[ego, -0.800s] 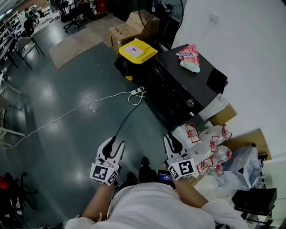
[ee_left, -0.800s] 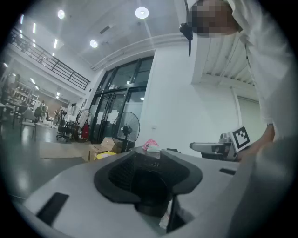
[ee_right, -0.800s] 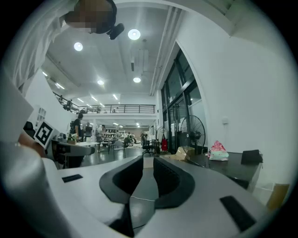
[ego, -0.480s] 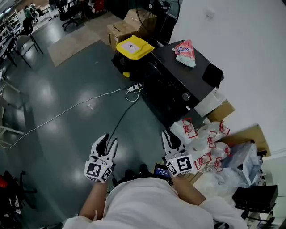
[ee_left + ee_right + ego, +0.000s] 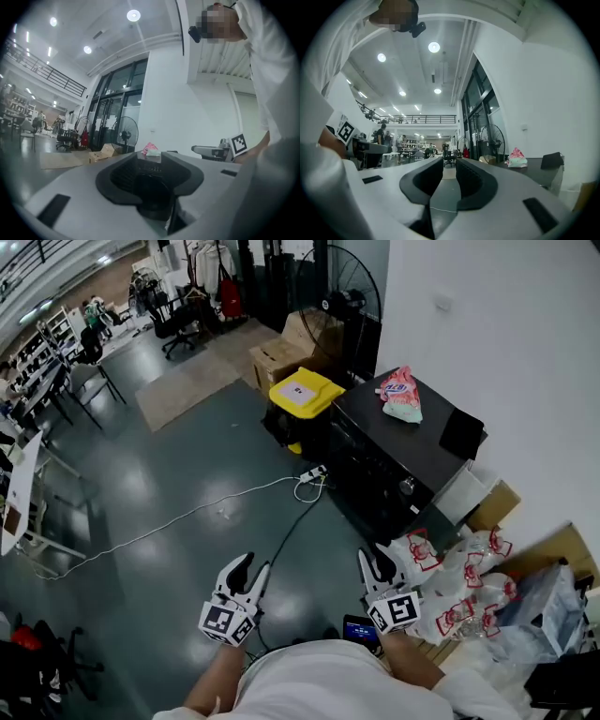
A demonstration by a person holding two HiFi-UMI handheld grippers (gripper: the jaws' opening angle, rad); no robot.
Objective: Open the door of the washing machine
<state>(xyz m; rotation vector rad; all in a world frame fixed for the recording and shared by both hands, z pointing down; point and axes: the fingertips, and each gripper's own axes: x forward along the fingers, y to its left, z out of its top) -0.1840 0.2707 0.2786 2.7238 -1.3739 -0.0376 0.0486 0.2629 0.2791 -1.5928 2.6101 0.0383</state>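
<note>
Two grippers show in the head view, the left gripper (image 5: pixel 251 566) and the right gripper (image 5: pixel 378 557), held level and side by side, neither holding anything. One black washing machine (image 5: pixel 375 465) stands ahead of the right gripper, well apart from it, its door shut and one pink bag (image 5: pixel 400 395) on its top. In the left gripper view the jaws stand wide apart on nothing, the machine's dark front framed far off between them. In the right gripper view the jaws are parted by a narrow gap with only bare floor (image 5: pixel 449 187) between them, and the machine lies off to the right.
</note>
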